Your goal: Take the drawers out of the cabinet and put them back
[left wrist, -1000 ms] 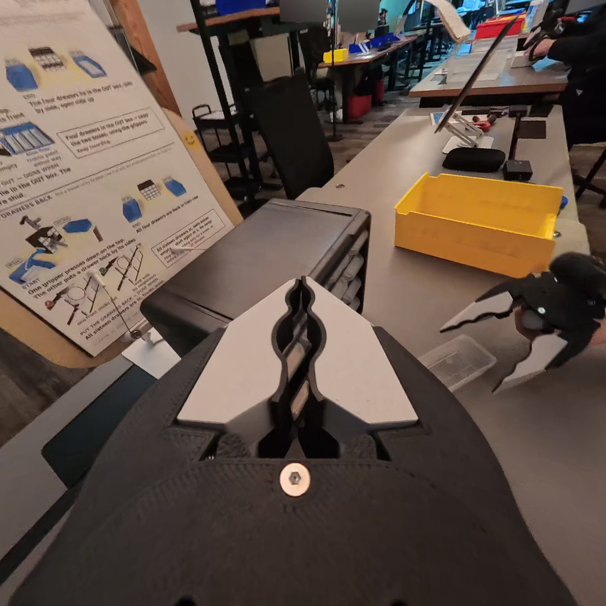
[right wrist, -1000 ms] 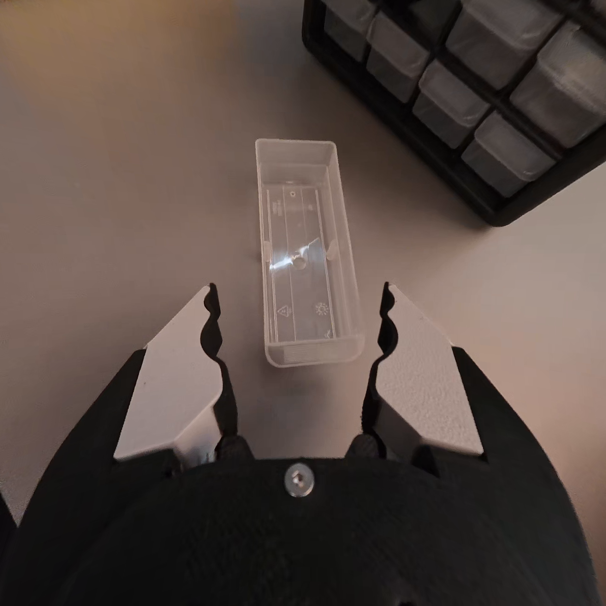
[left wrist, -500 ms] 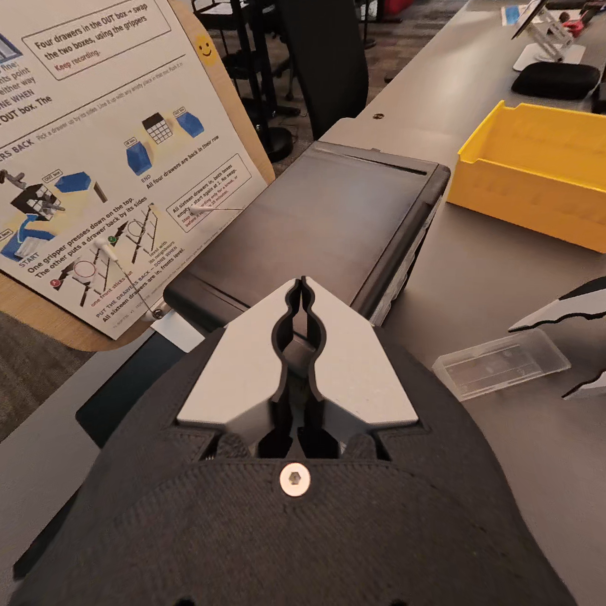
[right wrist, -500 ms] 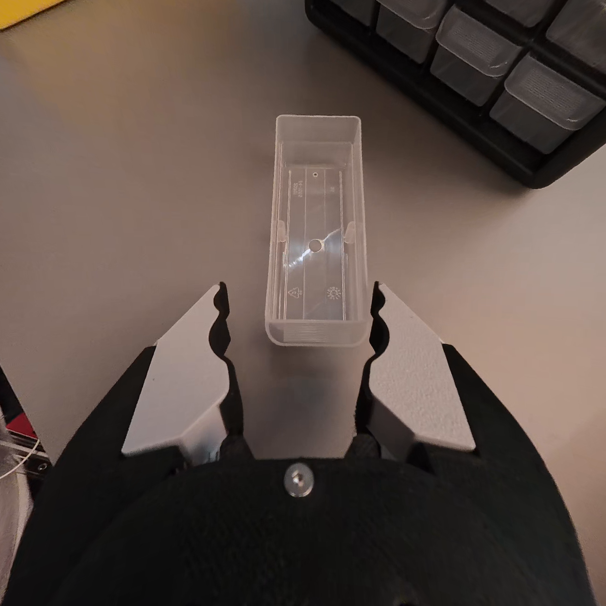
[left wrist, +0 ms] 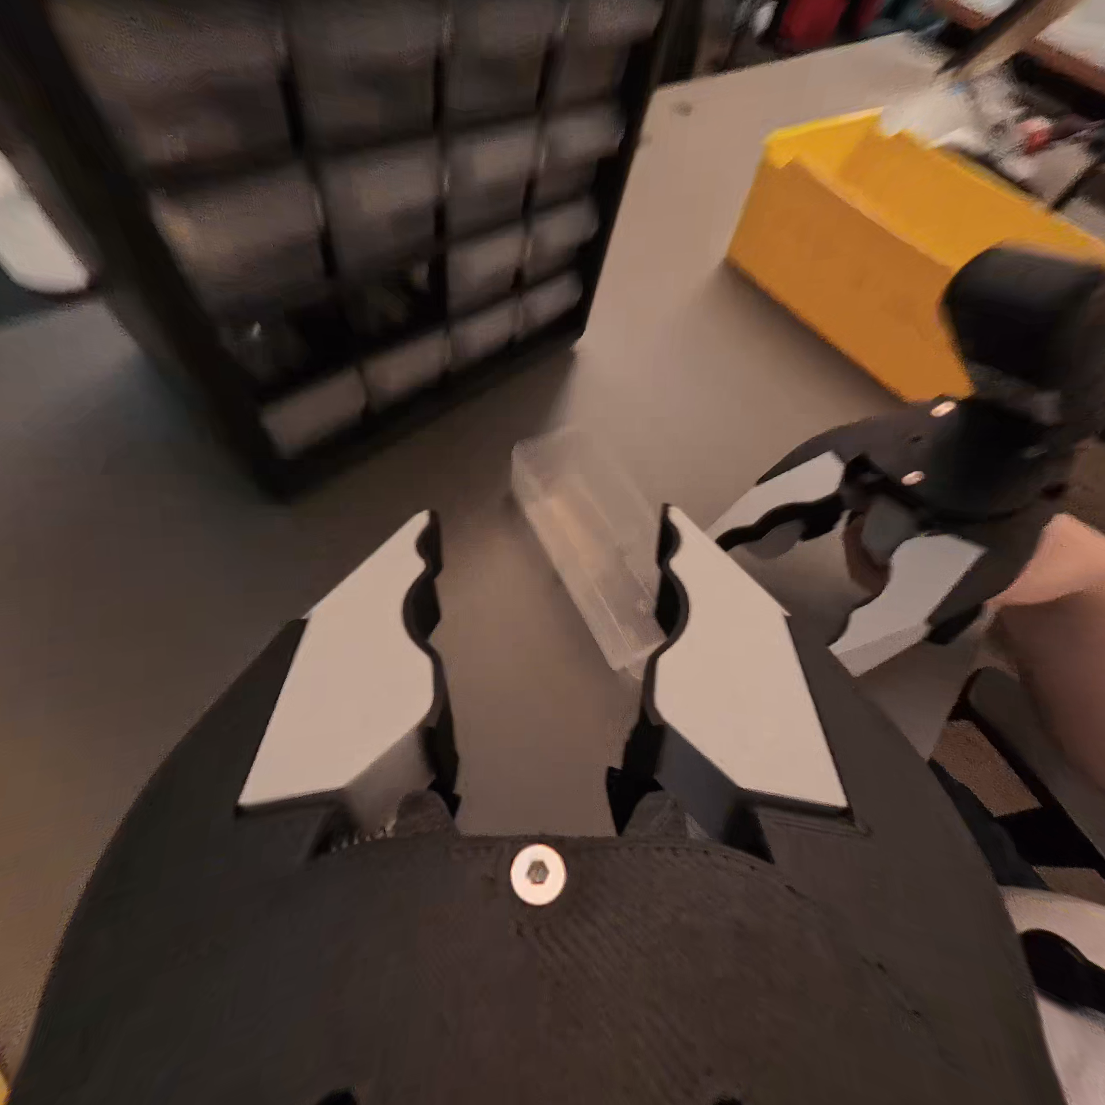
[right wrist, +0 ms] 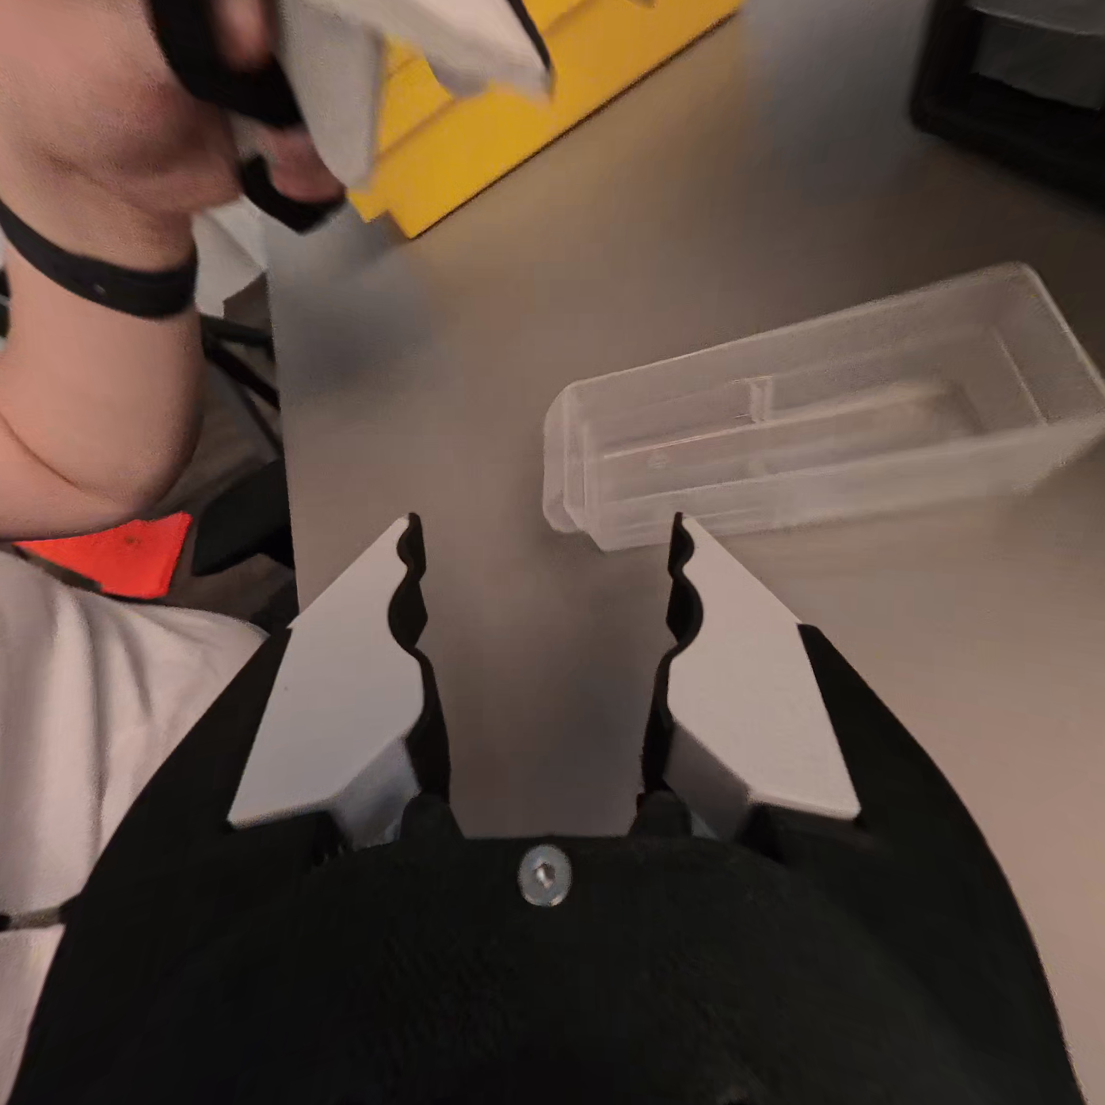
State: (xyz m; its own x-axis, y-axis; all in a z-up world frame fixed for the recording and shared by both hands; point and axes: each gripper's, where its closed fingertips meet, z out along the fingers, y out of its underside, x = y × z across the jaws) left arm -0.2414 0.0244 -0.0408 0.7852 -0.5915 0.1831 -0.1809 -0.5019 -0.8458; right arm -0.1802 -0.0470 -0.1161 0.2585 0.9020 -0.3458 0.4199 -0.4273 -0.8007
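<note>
Centrally, the clear rectangular plastic drawer (left wrist: 583, 553) lies empty on the grey surface (left wrist: 119, 538) before the black multi-drawer cabinet (left wrist: 335, 197), both tools, left (left wrist: 545, 526) and right (right wrist: 543, 526), spread and empty, apparently positioned for regrasping.

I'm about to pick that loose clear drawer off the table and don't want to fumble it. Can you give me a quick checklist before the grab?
1. Left gripper open: ok, jaws wide apart.
2. Right gripper open and empty: ok.
3. Clear drawer free on the table, nothing inside: ok.
4. Drawer lined up between a gripper's fingers: not ok; it lies to the right of both grippers' gaps, at an angle.
5. Free slot in the cabinet: cannot tell; the view is blurred.
6. Yellow bin clear of the drawer: ok, it stands well apart.
</note>
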